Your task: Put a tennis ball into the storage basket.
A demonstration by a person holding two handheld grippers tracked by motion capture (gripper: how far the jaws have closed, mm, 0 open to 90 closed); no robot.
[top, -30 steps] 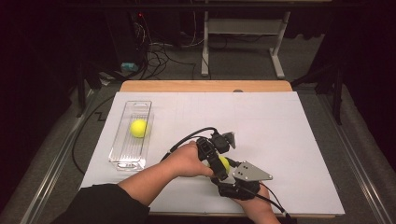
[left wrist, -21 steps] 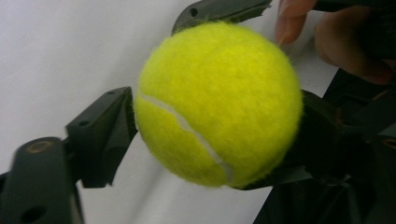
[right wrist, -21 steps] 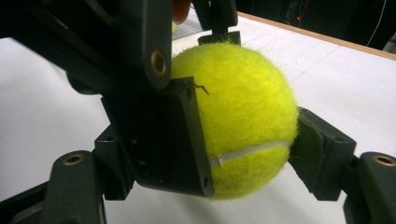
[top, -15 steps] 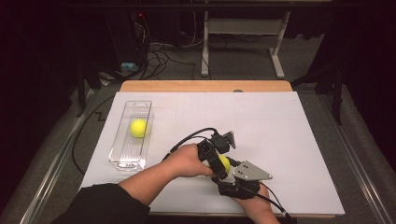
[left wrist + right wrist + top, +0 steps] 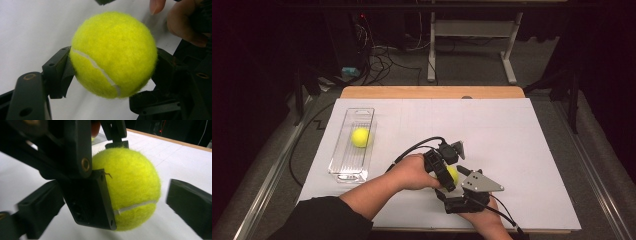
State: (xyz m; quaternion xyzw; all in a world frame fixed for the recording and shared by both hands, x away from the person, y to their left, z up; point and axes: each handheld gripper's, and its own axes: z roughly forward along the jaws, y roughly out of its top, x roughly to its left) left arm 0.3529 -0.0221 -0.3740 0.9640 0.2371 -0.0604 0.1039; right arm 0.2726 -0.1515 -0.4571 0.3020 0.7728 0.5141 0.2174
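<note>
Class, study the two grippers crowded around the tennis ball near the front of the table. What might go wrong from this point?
1. The left gripper pinches the tennis ball at its widest part; on the round felt it might squirt free and roll across the white table cover.
2. The right gripper stands open around the same ball, a gap showing at its far finger; closing now may knock the left gripper's fingers.

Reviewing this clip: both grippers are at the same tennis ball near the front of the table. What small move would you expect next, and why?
Probably the right gripper backs off. In the left gripper view, the left gripper has both jaws pressed on the tennis ball; in the right gripper view, a gap shows between the right gripper's own jaw and the ball. The left looks set to carry it, perhaps toward the clear tray holding another ball.
</note>
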